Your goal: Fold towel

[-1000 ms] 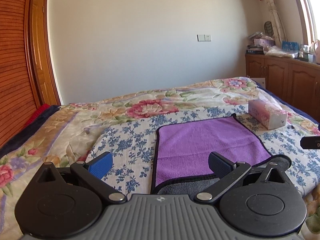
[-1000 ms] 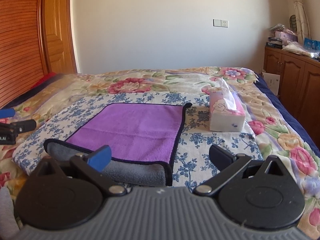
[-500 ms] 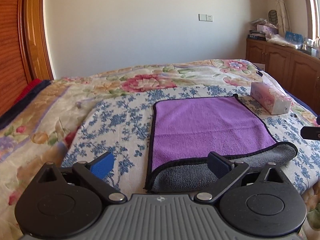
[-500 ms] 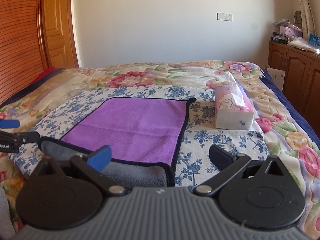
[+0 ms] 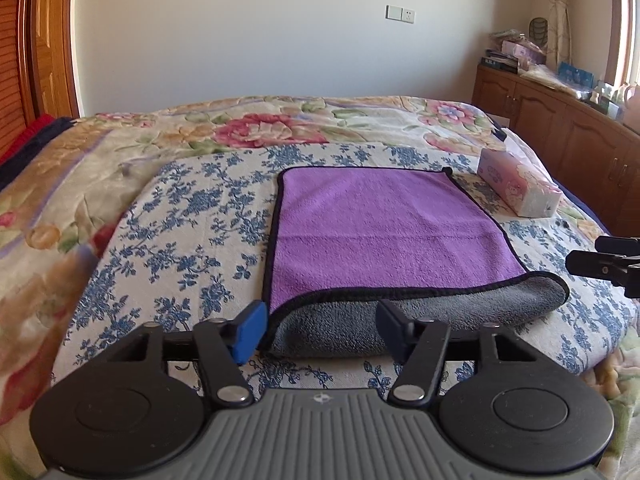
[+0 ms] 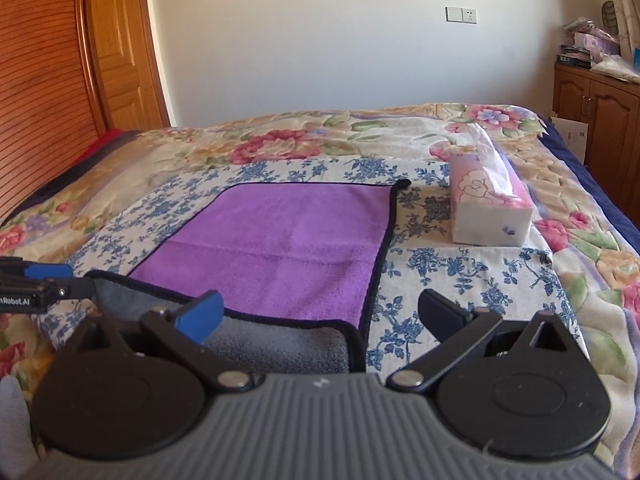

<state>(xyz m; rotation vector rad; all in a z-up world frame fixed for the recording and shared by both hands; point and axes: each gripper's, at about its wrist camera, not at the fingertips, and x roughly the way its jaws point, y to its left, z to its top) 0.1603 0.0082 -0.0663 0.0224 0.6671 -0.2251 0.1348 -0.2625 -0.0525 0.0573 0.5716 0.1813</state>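
The only readable writing is on the left claw [image 6: 44, 286] as it shows at the left edge of the right wrist view: white letters ending in "Robot.AI", with the start cut off. The tissue box [image 6: 490, 210] ahead and to the right of the right claw [image 6: 320, 318] carries a pink flower drawing, and in the left wrist view a small cartoon figure, but its print is too small to read.

The towel [image 5: 384, 232] lies flat on the blue-flowered cloth [image 5: 192, 232] spread over the bed [image 5: 256, 128], straight ahead of both claws. Its upper face is purple with a thin black bound edge. The near edge is turned back toward the far side, showing a grey underside as a soft rolled band just in front of the fingertips.

The left claw [image 5: 322, 328] is spread wide, with the grey band's left end lying between its blue pad and dark pad; nothing is pinched. The right claw is also spread wide, its blue pad over the grey band and its dark pad over the flowered cloth beyond the towel's right corner, holding nothing. Its tips [image 5: 600, 266] show at the right edge of the left wrist view, just beside the band's right end.
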